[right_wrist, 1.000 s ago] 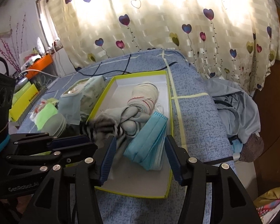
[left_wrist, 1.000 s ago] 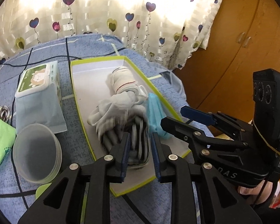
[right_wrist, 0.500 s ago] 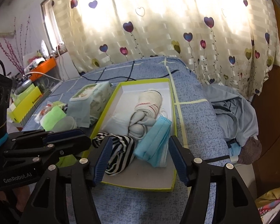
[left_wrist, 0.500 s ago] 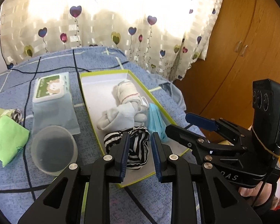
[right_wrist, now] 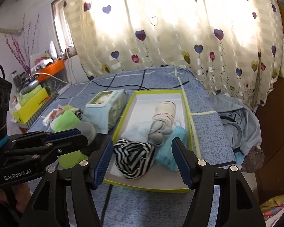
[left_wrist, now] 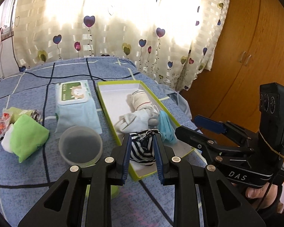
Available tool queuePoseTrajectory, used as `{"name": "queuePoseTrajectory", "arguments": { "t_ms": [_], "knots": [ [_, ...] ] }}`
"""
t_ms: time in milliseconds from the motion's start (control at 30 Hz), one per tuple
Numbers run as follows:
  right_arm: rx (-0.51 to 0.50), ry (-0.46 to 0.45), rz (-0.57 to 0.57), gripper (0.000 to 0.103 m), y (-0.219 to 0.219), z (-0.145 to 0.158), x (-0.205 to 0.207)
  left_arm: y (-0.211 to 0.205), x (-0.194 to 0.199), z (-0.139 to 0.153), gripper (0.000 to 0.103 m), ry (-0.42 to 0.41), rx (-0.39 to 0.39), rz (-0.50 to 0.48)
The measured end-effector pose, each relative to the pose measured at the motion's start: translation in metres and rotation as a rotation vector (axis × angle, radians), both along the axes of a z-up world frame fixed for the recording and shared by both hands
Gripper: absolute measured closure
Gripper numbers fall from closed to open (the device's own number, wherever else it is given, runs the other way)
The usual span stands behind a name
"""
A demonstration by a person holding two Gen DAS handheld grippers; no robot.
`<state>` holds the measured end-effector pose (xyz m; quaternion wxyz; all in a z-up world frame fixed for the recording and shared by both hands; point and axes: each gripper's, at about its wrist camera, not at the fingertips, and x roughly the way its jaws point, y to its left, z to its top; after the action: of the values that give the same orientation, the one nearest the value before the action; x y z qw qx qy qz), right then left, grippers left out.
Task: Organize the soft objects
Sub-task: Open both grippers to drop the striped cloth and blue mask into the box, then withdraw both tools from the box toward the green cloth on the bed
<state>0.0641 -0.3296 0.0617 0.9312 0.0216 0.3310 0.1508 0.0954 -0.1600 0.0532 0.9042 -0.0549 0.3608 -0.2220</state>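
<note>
Holding both grippers above the near end of the box, nothing in either. My left gripper [left_wrist: 142, 158] has its pads partly apart with only air between them; the striped cloth [left_wrist: 142, 149] seen through the gap lies down in the box, not pinched. My right gripper [right_wrist: 142, 162] is spread wider, its jaws have just been opening, and nothing sits between them either.

Outward from there: the box [right_wrist: 186, 102] with green rim rests on the blue bedspread [right_wrist: 208, 136]. Inside are the striped cloth at the near end, a blue face mask [right_wrist: 167, 151] beside it, a grey sock bundle [right_wrist: 158, 134] and a cream roll [right_wrist: 164, 109] further back.

Judging progress: several soft items boxed already. Left outside, the green cloth [left_wrist: 28, 138] and small bits beside it, near the wipes pack [left_wrist: 73, 102] and plastic tub [left_wrist: 80, 147]. Probably the green cloth goes next.
</note>
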Motion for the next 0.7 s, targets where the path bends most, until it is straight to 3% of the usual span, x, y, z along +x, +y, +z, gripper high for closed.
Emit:
{"name": "queuePoseTrajectory", "arguments": {
  "t_ms": [700],
  "knots": [
    [0.003,-0.034,0.151,0.038,0.077,0.012,-0.016,0.085,-0.029,-0.006,0.078,-0.007,-0.034,0.17]
  ]
}}
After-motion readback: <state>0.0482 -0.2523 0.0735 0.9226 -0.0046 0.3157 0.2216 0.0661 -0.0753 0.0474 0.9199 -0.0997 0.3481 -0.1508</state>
